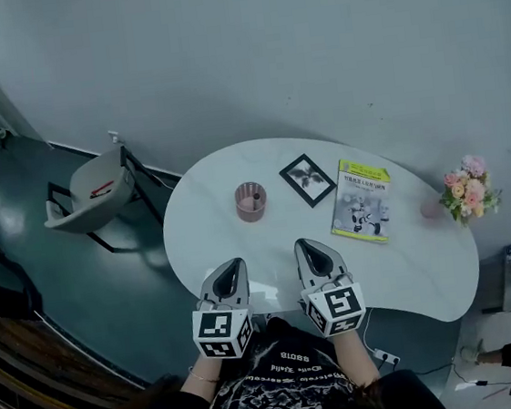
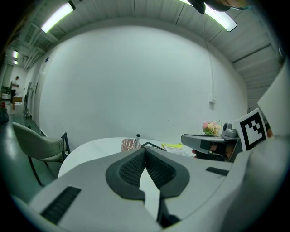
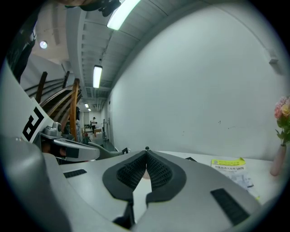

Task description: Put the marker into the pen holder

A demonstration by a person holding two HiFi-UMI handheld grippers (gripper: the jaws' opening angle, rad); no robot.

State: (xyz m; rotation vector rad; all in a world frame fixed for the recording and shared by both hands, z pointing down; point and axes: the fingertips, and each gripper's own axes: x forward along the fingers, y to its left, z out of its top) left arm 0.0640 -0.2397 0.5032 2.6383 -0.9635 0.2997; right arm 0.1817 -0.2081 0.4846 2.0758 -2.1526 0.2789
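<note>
the white surface (image 1: 408,259) carries everything. over its near edge hang the left gripper (image 1: 230,266) and right gripper (image 1: 307,244), the fingers of both pressed together, holding nothing. beyond them stands the pink pen holder (image 1: 250,200), the marker (image 2: 137,136) upright inside it.

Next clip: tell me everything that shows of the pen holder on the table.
The pen holder is a small round pink cup with perforated, mesh-like walls, seemingly metal. It stands upright on the white table, left of the black picture frame and apart from it. In the left gripper view a marker with a dark cap stands above its rim, apparently inside it.
</note>
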